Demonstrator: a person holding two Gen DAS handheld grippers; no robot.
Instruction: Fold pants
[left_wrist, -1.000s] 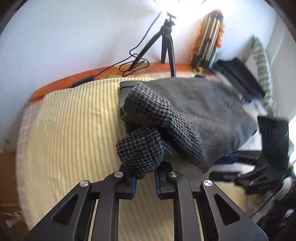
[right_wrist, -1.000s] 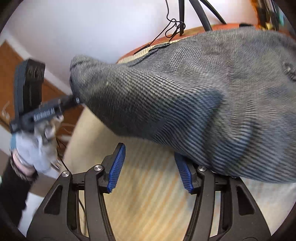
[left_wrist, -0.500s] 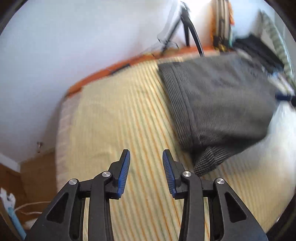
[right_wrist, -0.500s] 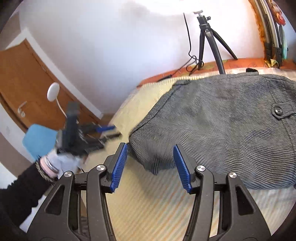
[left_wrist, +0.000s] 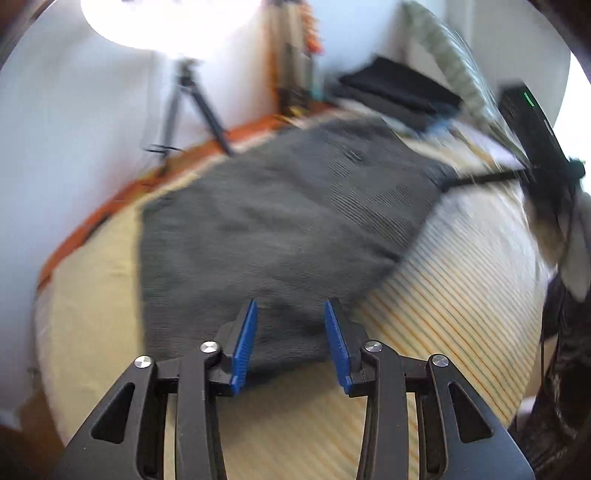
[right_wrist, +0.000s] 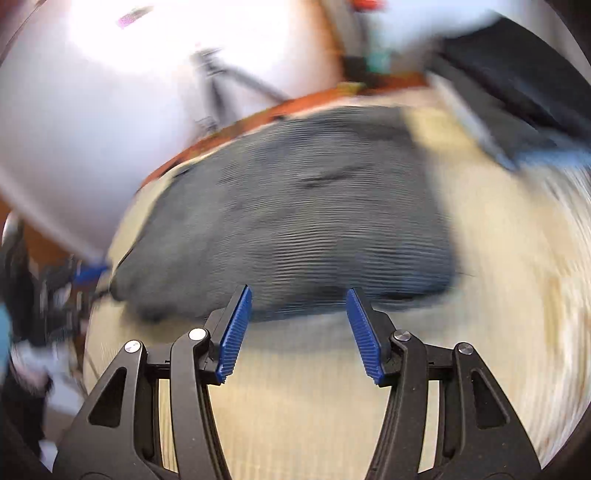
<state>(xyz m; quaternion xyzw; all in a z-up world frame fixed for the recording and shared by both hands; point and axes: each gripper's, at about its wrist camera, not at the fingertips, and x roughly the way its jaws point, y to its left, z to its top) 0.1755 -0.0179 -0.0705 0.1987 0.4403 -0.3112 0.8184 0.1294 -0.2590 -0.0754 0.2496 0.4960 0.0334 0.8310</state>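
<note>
I hold my left gripper (left_wrist: 290, 332) and my right gripper (right_wrist: 299, 325) spread apart and gripping nothing, above the near edges of the folded grey pants (left_wrist: 280, 221) lying on the striped bedcover (left_wrist: 461, 280).

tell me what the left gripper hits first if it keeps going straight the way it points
Most likely the near edge of the grey pants: the open left gripper frames that edge between its fingers, though blur leaves depth unclear.

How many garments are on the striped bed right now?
1 for sure: the grey woven pants, folded flat mid-bed. The blurred dark stack behind may contain more.
</note>
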